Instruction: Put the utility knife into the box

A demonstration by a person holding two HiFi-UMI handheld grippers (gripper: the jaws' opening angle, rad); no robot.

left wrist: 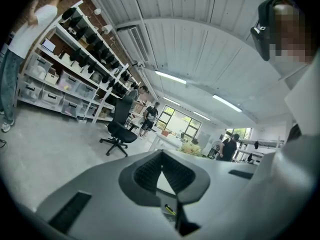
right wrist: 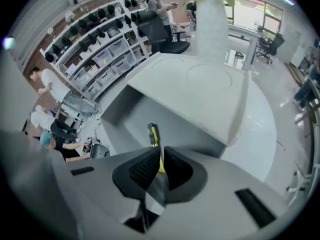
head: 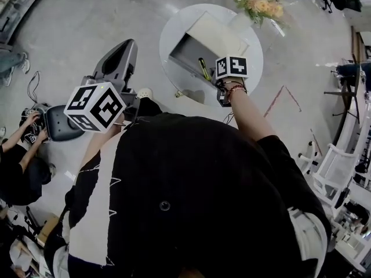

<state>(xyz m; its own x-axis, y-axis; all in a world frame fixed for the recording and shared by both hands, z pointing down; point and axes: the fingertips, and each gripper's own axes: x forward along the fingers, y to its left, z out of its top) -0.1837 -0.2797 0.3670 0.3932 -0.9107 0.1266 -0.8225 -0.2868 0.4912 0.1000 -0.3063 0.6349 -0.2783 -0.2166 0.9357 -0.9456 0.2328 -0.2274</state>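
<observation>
On the round white table (head: 174, 28) stands an open grey box (head: 188, 54) with its lid (head: 217, 30) leaning back. The utility knife (head: 204, 69), yellow and black, hangs over the box's near side. My right gripper (head: 213, 81) is shut on the knife's rear end. In the right gripper view the knife (right wrist: 153, 133) sticks out past the right gripper (right wrist: 159, 156) above the box's grey inside (right wrist: 125, 116). My left gripper (head: 124, 54) is held off the table at the left. It (left wrist: 162, 154) points out into the room, shut and holding nothing.
A white vase (right wrist: 212, 24) with flowers (head: 261, 4) stands on the table behind the box. A person (head: 23, 149) crouches on the floor at the left. White furniture (head: 330, 167) is at the right. An office chair (left wrist: 117, 129) and shelves (left wrist: 75, 64) stand further off.
</observation>
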